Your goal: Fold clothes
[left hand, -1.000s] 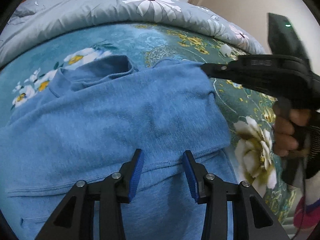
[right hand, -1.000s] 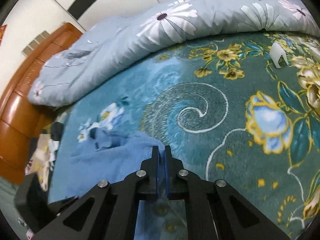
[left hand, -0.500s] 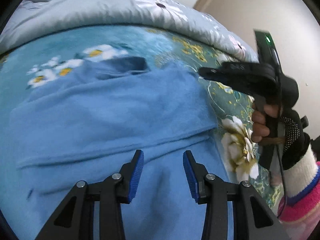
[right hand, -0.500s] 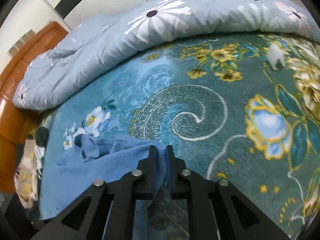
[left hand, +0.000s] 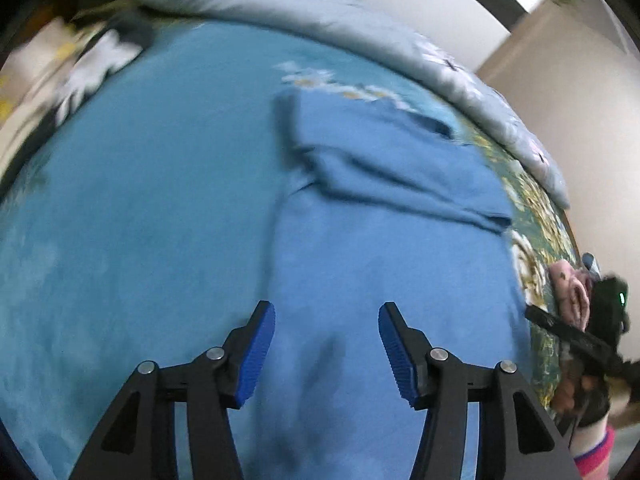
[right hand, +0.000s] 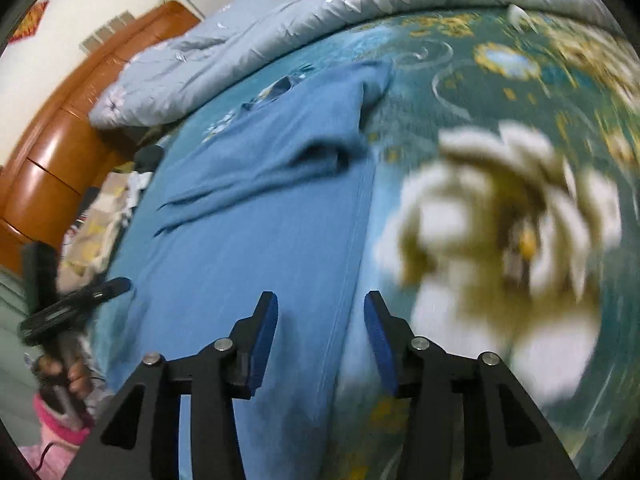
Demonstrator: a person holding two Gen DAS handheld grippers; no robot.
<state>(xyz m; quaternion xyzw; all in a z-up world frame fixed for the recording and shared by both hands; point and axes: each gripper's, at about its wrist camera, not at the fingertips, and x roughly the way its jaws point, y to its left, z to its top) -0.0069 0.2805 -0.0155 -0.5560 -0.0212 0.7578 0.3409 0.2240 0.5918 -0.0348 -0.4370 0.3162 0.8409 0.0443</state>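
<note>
A blue sweater [left hand: 380,248] lies flat on the floral bedspread, its sleeve folded across the upper body [left hand: 400,168]. It also shows in the right wrist view [right hand: 256,240]. My left gripper [left hand: 326,350] is open and empty, hovering over the sweater's lower body near its left edge. My right gripper [right hand: 320,344] is open and empty, over the sweater's right side edge. The right gripper also shows at the right edge of the left wrist view [left hand: 560,328], and the left gripper at the left of the right wrist view [right hand: 80,296].
A grey-blue floral duvet [right hand: 320,16] is bunched along the far side of the bed. A wooden headboard [right hand: 60,152] stands at the left. Other clothes [right hand: 104,216] lie at the bed's left edge. The teal floral bedspread [right hand: 500,200] spreads to the right.
My right gripper has let go of the sweater's sleeve and opened, then drawn back toward the hem. The sleeve now lies folded across the body. My left gripper has swung left and back.
</note>
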